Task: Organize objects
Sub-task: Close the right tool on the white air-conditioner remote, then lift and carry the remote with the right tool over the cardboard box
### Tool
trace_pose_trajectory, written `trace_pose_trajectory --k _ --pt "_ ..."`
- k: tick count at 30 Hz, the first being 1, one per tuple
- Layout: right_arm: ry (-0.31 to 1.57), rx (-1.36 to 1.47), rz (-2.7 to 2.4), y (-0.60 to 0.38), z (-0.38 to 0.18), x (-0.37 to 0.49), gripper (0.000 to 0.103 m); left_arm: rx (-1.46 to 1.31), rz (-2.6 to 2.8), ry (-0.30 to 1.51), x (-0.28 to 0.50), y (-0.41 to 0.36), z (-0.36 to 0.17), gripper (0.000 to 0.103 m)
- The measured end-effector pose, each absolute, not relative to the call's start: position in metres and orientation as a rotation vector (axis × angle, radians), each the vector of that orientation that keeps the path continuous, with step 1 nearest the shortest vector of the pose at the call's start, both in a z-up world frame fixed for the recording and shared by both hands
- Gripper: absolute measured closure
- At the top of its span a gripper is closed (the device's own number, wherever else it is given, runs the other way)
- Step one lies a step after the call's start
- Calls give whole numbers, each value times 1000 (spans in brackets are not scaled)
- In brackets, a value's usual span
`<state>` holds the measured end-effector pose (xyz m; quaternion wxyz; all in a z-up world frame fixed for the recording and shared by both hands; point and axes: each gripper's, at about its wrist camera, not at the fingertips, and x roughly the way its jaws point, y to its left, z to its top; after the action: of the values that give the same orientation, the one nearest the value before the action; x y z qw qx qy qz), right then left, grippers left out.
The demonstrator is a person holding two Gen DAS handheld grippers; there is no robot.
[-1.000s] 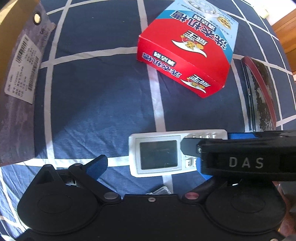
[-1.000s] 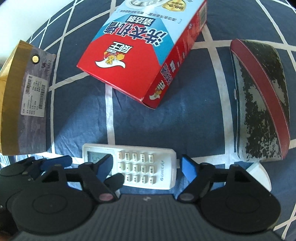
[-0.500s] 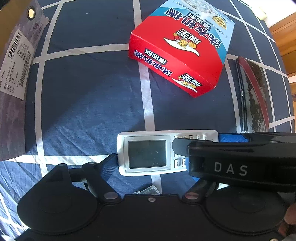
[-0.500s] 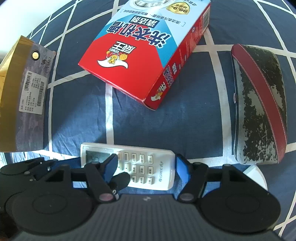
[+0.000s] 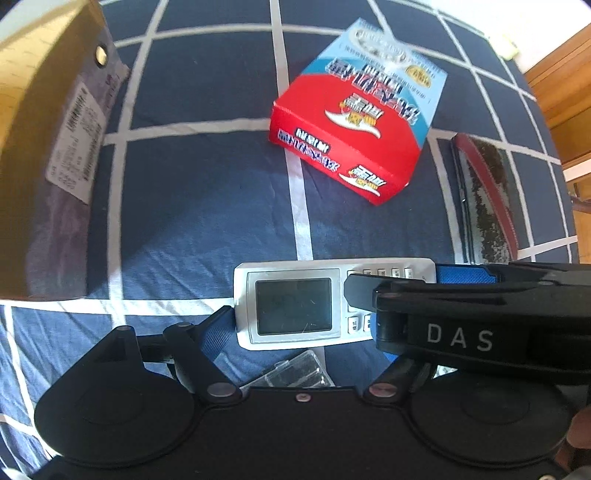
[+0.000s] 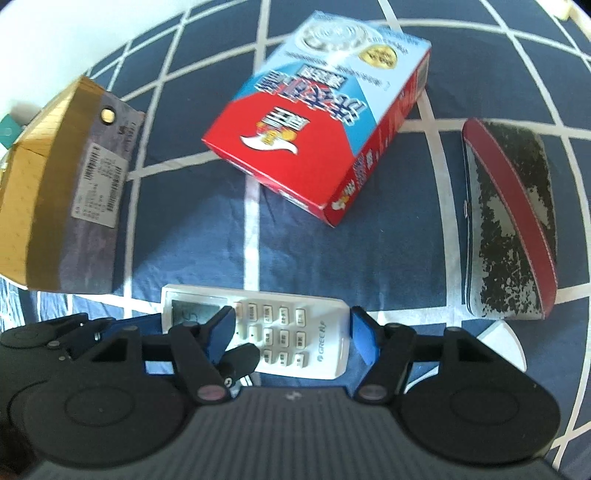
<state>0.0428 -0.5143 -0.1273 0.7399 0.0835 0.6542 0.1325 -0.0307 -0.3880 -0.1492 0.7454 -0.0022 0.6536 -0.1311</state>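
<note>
While lying crosswise over the navy checked bed cover [image 5: 192, 221], white rectangular plastic remote control [image 6: 258, 332] clamped endwise: left gripper [image 5: 332, 306] at screen end, right gripper [image 6: 291, 328] at logo end.

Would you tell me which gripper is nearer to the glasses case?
Right. The right gripper clamps the remote's button end, toward the glasses case; the left gripper holds the screen end.

Bed covered with a navy sheet [image 5: 207, 206] crossed by white grid lines, creased cloth, bright sunlight across most of it with a shadowed patch in the middle, wooden furniture [image 5: 561, 96] at the right edge, pale wall [image 6: 92, 33] beyond
</note>
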Motion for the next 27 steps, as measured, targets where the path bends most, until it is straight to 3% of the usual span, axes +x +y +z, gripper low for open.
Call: trace_pose_trajectory --k 10,27 --pt "1331 175 312 -492 -83 5 37 2 -283 1339 -58 -340 -89 25" --pt "1237 219 335 -416 -34 -36 36 58 -270 1257 -71 -261 -38 25"
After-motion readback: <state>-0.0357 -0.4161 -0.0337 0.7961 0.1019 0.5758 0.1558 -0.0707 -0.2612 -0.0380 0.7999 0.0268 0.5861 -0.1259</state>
